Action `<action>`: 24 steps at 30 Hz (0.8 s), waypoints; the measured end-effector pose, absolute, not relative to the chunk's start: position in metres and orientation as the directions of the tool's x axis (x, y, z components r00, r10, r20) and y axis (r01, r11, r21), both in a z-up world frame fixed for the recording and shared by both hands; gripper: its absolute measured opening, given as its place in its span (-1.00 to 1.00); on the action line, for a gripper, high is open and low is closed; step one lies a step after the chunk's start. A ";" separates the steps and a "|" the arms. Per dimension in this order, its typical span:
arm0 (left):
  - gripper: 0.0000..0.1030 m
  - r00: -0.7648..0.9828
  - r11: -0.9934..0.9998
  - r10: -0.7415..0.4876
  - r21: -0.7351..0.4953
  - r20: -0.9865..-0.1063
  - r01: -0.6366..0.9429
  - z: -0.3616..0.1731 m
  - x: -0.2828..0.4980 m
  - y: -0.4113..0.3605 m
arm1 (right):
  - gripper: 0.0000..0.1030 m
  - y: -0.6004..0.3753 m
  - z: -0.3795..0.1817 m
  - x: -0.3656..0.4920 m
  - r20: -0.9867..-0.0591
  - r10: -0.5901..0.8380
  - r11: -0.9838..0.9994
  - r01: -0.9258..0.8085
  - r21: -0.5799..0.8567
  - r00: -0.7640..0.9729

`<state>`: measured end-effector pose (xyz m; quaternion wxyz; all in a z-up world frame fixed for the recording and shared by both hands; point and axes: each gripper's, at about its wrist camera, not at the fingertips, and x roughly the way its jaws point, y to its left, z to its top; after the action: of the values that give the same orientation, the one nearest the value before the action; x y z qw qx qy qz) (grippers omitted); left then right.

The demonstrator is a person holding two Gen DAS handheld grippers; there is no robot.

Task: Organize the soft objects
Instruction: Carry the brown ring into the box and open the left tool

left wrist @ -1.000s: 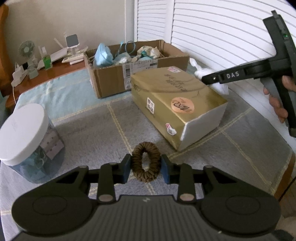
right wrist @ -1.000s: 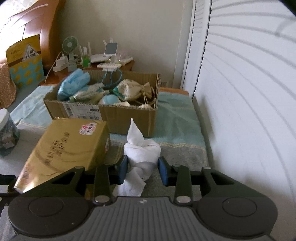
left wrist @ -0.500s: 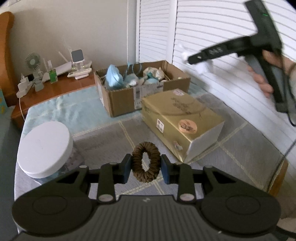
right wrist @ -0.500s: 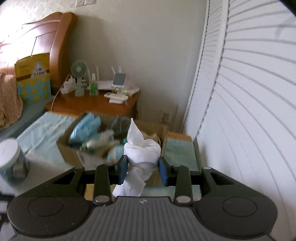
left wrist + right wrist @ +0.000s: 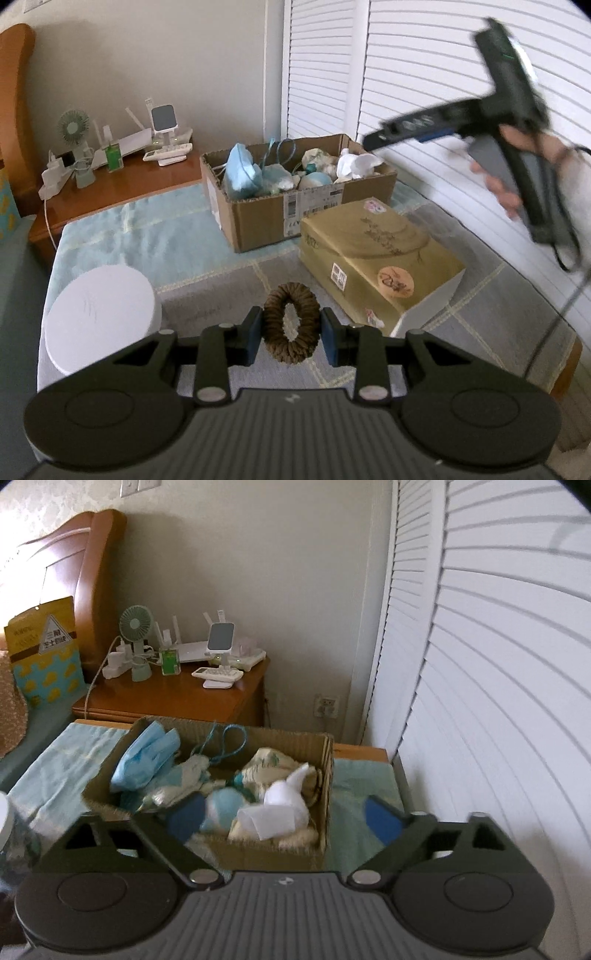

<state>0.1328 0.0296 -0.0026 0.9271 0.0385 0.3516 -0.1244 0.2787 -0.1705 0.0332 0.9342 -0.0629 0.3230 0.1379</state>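
Note:
My left gripper (image 5: 291,332) is shut on a brown braided hair tie (image 5: 291,326), held above the grey checked bedcover. A cardboard box (image 5: 258,218) at the back holds several soft items. My right gripper (image 5: 284,821) hangs over that box (image 5: 269,853) with its jaws opening wide and nothing between them. The white cloth bundle (image 5: 282,810) lies in the box's right end, also seen as a white cloth bundle (image 5: 356,164) from the left wrist. A hand (image 5: 517,166) holds the right gripper's handle.
A gold wrapped box (image 5: 376,254) lies in front of the cardboard box. A jar with a white lid (image 5: 99,317) stands at the left. A wooden nightstand (image 5: 173,698) with a fan and small devices is behind. White louvred doors (image 5: 498,701) close off the right.
The right gripper rose and moved over the cardboard box, then opened; the white cloth bundle dropped from it into the box. The left gripper rose a little, still gripping the hair tie.

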 end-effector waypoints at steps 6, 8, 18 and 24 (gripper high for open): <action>-0.38 0.719 0.958 -0.218 -0.005 -0.659 0.286 0.015 0.153 0.024 | 1.00 -0.181 0.039 0.230 -0.622 0.227 0.959 -0.282 0.010 0.749; -0.38 0.724 0.955 -0.226 0.000 -0.652 0.297 0.024 0.162 0.021 | 1.00 -0.184 0.039 0.215 -0.622 0.236 0.957 -0.289 0.017 0.746; -0.38 0.748 0.950 -0.242 0.006 -0.618 0.312 0.052 0.244 -0.006 | 1.00 -0.187 0.036 0.174 -0.623 0.233 0.954 -0.299 -0.002 0.747; -0.08 0.753 0.954 -0.217 0.027 -0.621 0.297 0.045 0.288 -0.023 | 1.00 -0.193 0.034 0.172 -0.624 0.234 0.958 -0.287 0.016 0.745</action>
<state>0.2884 -0.0229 0.0449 0.9341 0.0622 0.3234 -0.1376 0.1725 -0.1929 0.0341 0.9333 -0.0402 0.3284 0.1394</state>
